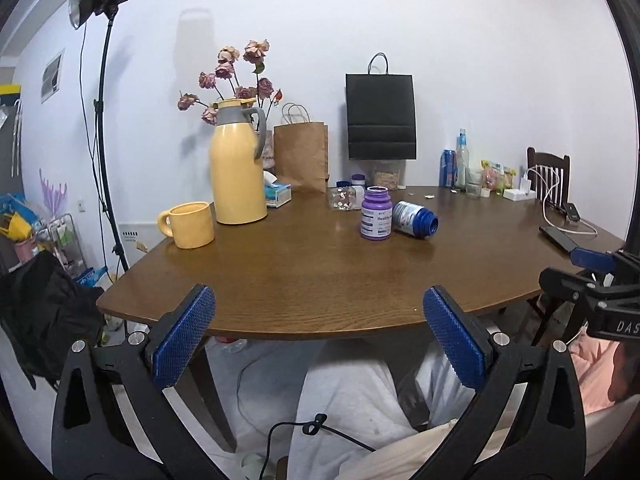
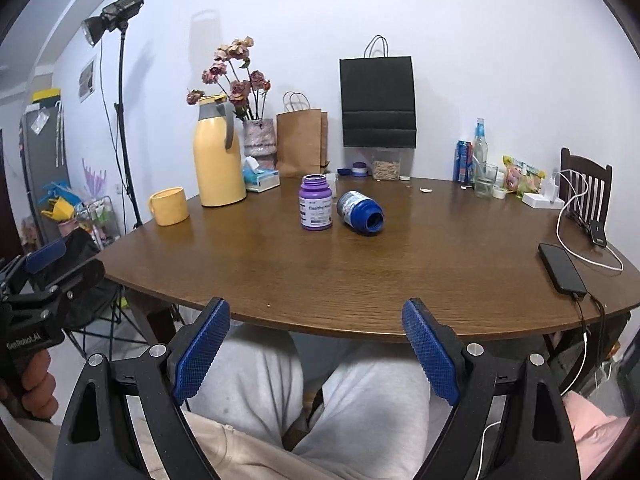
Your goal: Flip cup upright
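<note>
A yellow cup (image 1: 188, 224) (image 2: 169, 206) stands near the left edge of the brown table (image 1: 304, 284) (image 2: 400, 280), mouth up and handle to the left. My left gripper (image 1: 318, 300) hovers open at the table's near edge, well short of the cup and to its right, with nothing between its blue pads. In the right wrist view my right gripper (image 2: 316, 308) is also open and empty, at the near edge, far from the cup. Each gripper shows at the side of the other's view: the right gripper (image 1: 592, 276) and the left gripper (image 2: 48, 272), held by a hand.
A tall yellow jug (image 1: 238, 168) (image 2: 218, 156) stands just right of the cup. Mid-table are an upright purple bottle (image 2: 316, 208) and a blue bottle (image 2: 360, 212) on its side. A phone (image 2: 562, 268) with cable lies at the right edge. Paper bags and clutter line the back.
</note>
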### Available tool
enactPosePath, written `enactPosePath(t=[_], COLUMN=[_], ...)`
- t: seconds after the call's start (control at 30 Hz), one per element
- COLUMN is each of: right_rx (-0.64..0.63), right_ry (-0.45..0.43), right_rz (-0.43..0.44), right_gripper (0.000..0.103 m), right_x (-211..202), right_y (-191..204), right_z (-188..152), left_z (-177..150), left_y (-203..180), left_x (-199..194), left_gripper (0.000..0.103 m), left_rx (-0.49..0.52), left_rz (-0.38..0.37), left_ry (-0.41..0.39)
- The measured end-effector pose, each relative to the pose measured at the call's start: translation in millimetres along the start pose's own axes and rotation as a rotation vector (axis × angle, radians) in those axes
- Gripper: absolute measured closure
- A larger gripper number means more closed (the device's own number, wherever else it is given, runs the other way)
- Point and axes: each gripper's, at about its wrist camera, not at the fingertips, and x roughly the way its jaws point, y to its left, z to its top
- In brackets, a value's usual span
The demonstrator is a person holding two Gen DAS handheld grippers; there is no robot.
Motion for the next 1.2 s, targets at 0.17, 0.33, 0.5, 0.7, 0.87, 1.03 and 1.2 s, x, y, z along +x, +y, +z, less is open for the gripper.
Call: enactPosePath(t=[0.17,0.33,0.5,0.7,0.87,1.03,1.2], right_rx=[0.000,0.000,0.001,0.004,0.003,-0.001,0.004], right_ry=[0.003,-0.004,-0.008,-0.006,-0.007,-0.001,-0.001], right_rz=[0.001,-0.004,-0.005,-0.005,-0.008,-0.002,-0.008], right_gripper=[0.012,0.012,0.012,0.012,0.012,0.012,0.012], right_x=[0.9,-1.5,-1.6,-1.5,-1.2,1.4,2.1], right_y=[1.1,1.9,3.1,1.7,0.5,0.4,-0.3], right_z=[-1.9,-2.4,-1.6,-0.8,0.0,-0.4,-0.4], left_z=[-2.1,-0.9,-0.4,-1.1,-1.8,-0.8,-1.0], left_y=[1.7,2.6,4.5,3.4,2.5,4.1,3.4], left_x=[-2.0,-2.8,-3.5,-3.1,-3.9,-3.3,-3.9], left_gripper=[0.000,0.000,0.000,0.000,0.000,0.000,0.000], left_rx=[-0.005,-0.009,-0.013,-0.013,-0.014,-0.014,-0.011], left_rz=[0.000,-0.001,0.003,0.000,0.003,0.002,0.000], left_ry=[-0.001,-0.006,-0.011,-0.010,-0.012,-0.013,-0.014])
